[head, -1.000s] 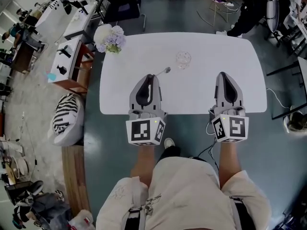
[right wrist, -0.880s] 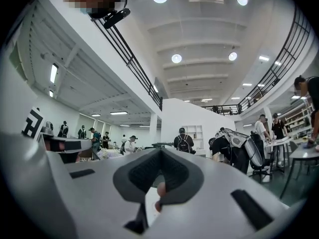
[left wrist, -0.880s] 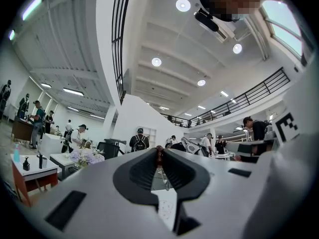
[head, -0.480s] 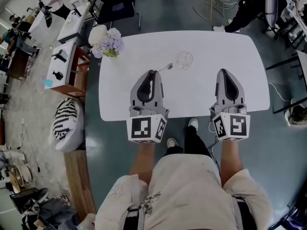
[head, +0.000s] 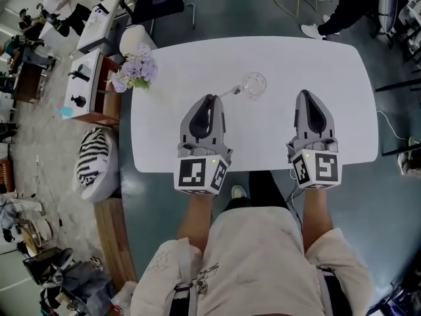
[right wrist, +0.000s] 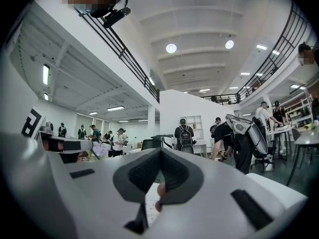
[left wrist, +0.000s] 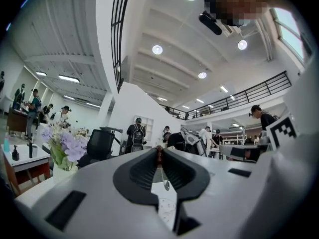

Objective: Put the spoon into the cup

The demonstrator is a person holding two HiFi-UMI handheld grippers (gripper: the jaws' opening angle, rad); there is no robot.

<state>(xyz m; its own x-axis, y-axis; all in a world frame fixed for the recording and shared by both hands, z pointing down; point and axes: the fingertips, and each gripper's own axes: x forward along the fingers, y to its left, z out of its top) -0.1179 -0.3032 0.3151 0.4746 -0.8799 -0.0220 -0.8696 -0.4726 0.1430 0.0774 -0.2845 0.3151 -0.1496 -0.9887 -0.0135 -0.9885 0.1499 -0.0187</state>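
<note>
A clear glass cup (head: 254, 84) stands on the white table (head: 342, 78), toward its far side. My left gripper (head: 210, 99) is shut on the handle end of a metal spoon (head: 229, 92). The spoon juts forward and to the right, and its bowl hangs just left of the cup. In the left gripper view the spoon (left wrist: 166, 184) shows through the gap below the meeting tips of the left gripper (left wrist: 159, 152). My right gripper (head: 306, 95) hovers over the table's right half, to the right of the cup. In its own view the right gripper (right wrist: 160, 152) has jaws closed with nothing between them.
A vase of pale purple flowers (head: 133, 72) stands at the table's far left corner. A striped cushion (head: 92, 166) and a wooden cabinet (head: 92, 91) sit on the floor to the left. Chairs and people are beyond the table's far side.
Both grippers have moved forward over the table as the person stepped closer. The spoon travelled with the left gripper, and its bowl now hangs nearer the cup.
</note>
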